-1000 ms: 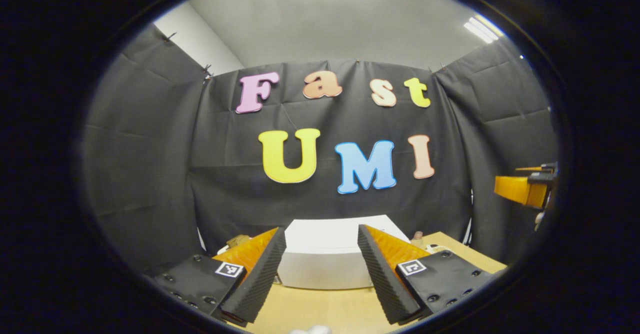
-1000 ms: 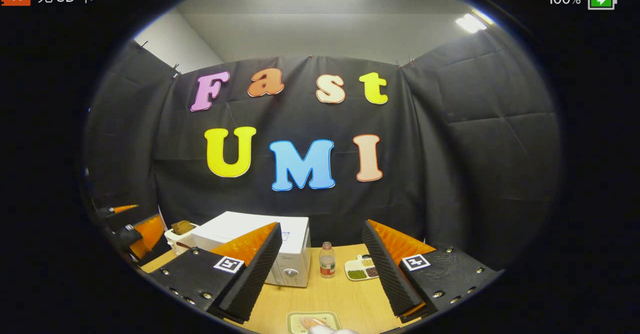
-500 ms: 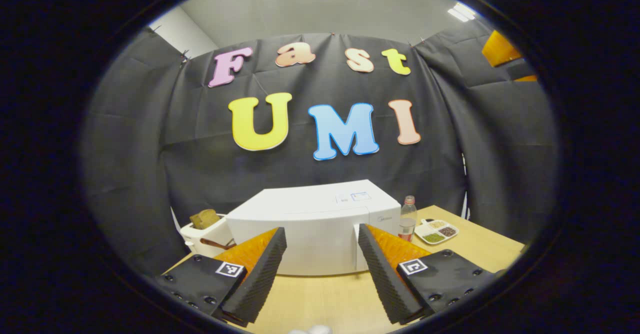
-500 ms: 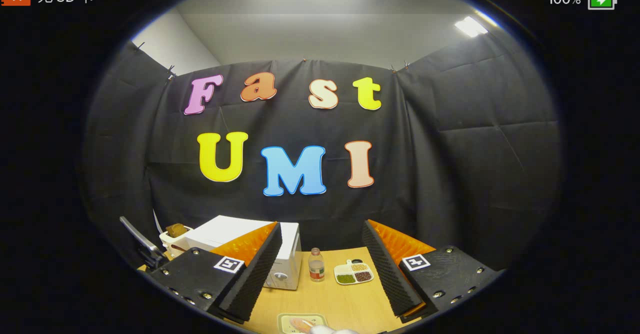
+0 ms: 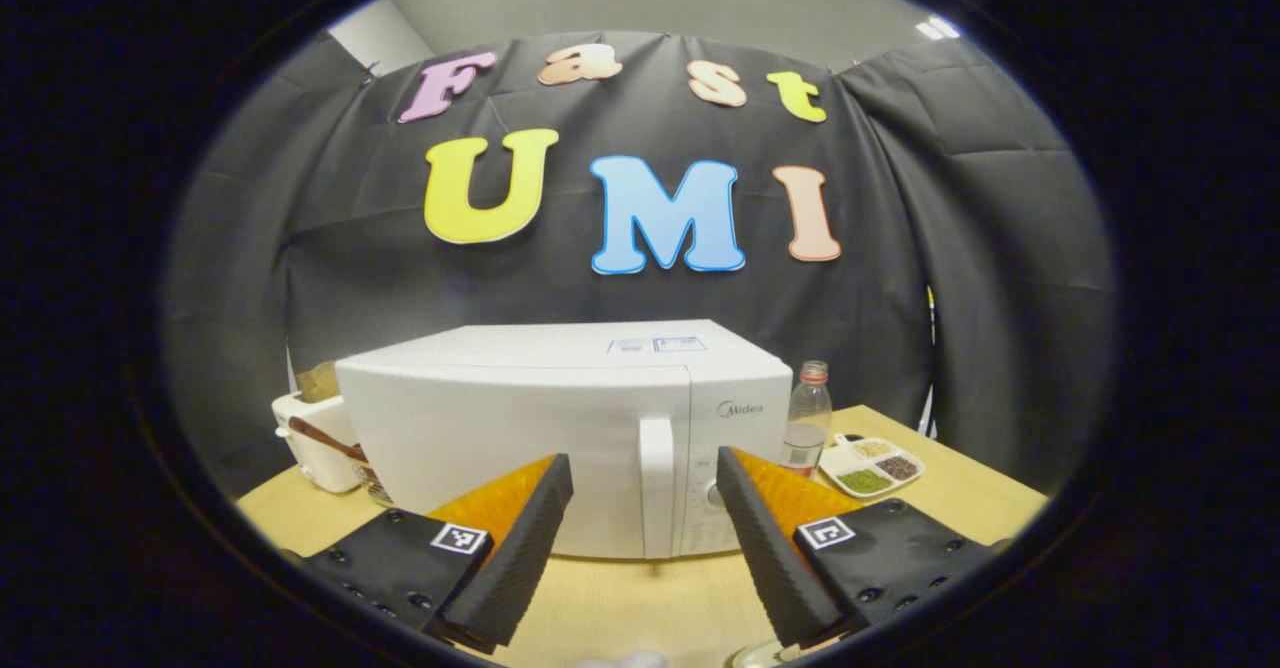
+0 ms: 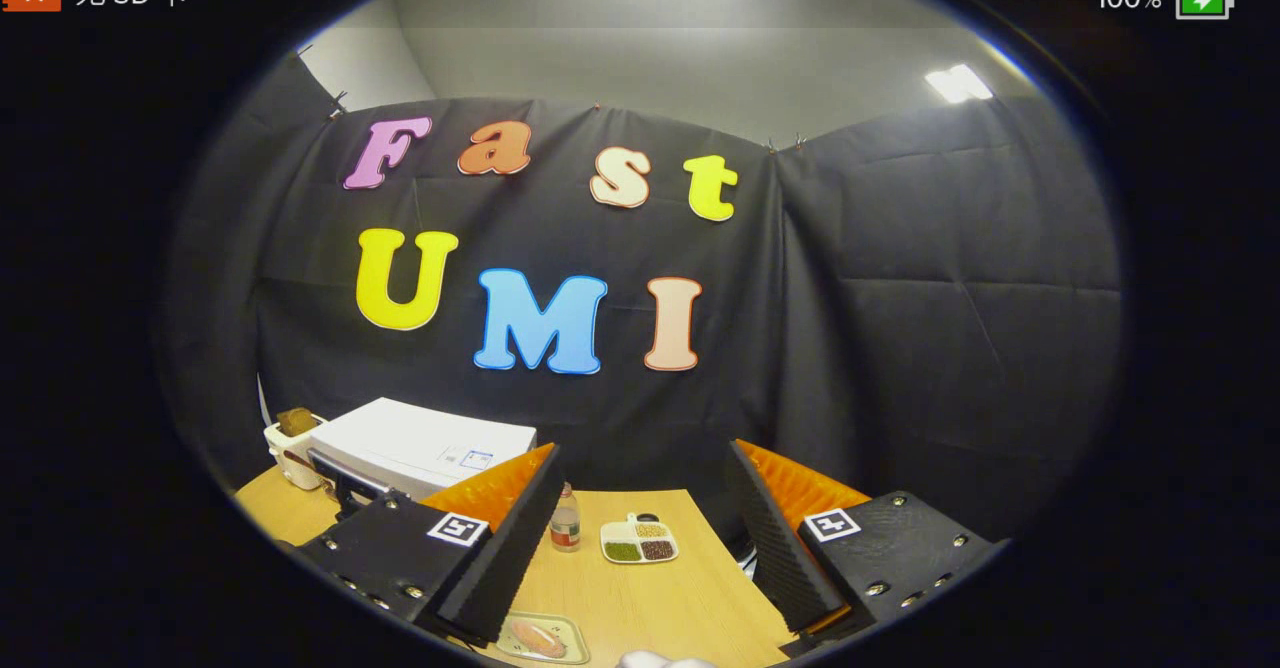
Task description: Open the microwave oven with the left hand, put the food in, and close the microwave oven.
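As left gripper closed in, microwave larger, handle centred.

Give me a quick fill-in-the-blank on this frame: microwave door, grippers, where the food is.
1. The microwave door is ____.
2. The left gripper has its fingers ____, with the door handle seen between them.
3. The food sits on a tray on the ____.
4. Right of the microwave stands a clear ____.

Missing words: shut; open; table; bottle

Even overhead light, fisheye-warped edges
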The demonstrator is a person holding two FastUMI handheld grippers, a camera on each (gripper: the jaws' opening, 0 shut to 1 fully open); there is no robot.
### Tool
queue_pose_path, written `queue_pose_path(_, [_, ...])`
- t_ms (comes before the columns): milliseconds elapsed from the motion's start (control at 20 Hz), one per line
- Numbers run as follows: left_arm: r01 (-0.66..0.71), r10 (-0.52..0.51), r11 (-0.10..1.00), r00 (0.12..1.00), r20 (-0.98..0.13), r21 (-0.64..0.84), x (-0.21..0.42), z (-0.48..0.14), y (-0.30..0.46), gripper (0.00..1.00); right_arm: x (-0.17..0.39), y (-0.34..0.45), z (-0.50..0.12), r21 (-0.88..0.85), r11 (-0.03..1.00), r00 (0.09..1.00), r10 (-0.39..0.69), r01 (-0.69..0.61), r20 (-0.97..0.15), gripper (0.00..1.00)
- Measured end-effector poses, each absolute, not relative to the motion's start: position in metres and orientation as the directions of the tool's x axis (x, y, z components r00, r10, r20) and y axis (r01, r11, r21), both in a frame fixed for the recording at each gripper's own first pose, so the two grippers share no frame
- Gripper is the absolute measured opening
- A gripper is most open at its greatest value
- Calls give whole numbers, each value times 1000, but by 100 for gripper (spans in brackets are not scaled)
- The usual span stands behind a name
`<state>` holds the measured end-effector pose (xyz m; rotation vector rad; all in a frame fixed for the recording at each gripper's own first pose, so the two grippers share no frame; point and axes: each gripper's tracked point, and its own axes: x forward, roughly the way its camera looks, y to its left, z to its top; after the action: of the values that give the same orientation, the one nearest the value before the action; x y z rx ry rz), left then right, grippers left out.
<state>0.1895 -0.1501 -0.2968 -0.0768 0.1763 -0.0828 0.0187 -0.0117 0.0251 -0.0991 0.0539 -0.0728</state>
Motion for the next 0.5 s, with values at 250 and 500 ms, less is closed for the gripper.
queue_pose_path(250, [70,-83,995,979,-186,-75,221,-317,-159,97,23,-17,8,-99,991,991,-95,87,-89,99])
queue_pose_path(500, [81,-93,994,977,-192,-71,230,-325,-164,94,25,-23,2,-90,991,989,-110,102,-96,99])
